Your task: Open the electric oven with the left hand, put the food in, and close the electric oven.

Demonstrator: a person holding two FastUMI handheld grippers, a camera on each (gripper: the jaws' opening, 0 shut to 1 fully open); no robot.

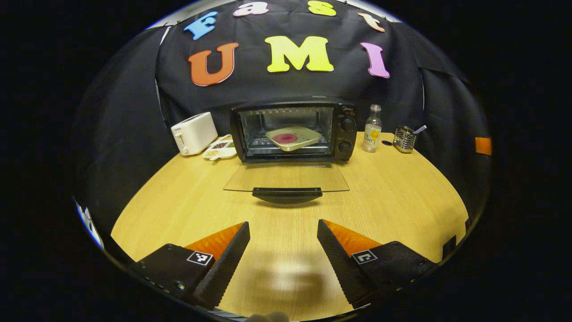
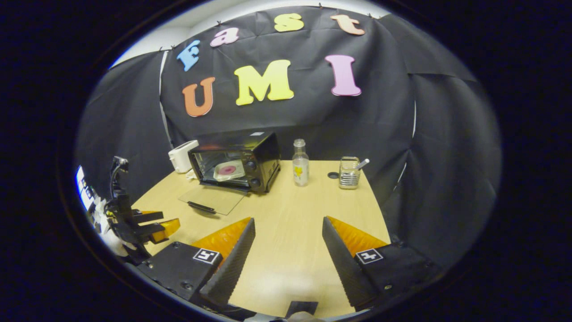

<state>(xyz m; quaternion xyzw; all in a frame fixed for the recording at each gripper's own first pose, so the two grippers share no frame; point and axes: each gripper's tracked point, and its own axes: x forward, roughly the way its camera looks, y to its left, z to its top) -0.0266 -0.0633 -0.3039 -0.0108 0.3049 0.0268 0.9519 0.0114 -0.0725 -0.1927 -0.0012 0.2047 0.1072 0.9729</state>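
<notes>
Centrally on the desk point(image 1: 402, 197), the electric oven point(image 1: 292, 130) is facing the left gripper point(image 1: 283, 243), its glass door point(image 1: 286, 178) lying open, flat and fragile-looking; the rigid handle point(image 1: 287, 195), running crosswise, is probably the safest hold. Food point(image 1: 293, 137) is sitting inside. Both the left and right gripper point(image 2: 288, 243) jaws are standing spread, empty.

A white toaster point(image 1: 193, 133), snack dish point(image 1: 220, 150), bottle point(image 1: 372, 129) and wire holder point(image 1: 404, 139) stand on the wooden table point(image 1: 393, 197).

A pale wooden table point(image 1: 402, 197) stands in a booth draped with black cloth point(image 1: 134, 116) behind and to both sides of it, a strip of white wall point(image 2: 178, 31) showing above the cloth.
</notes>
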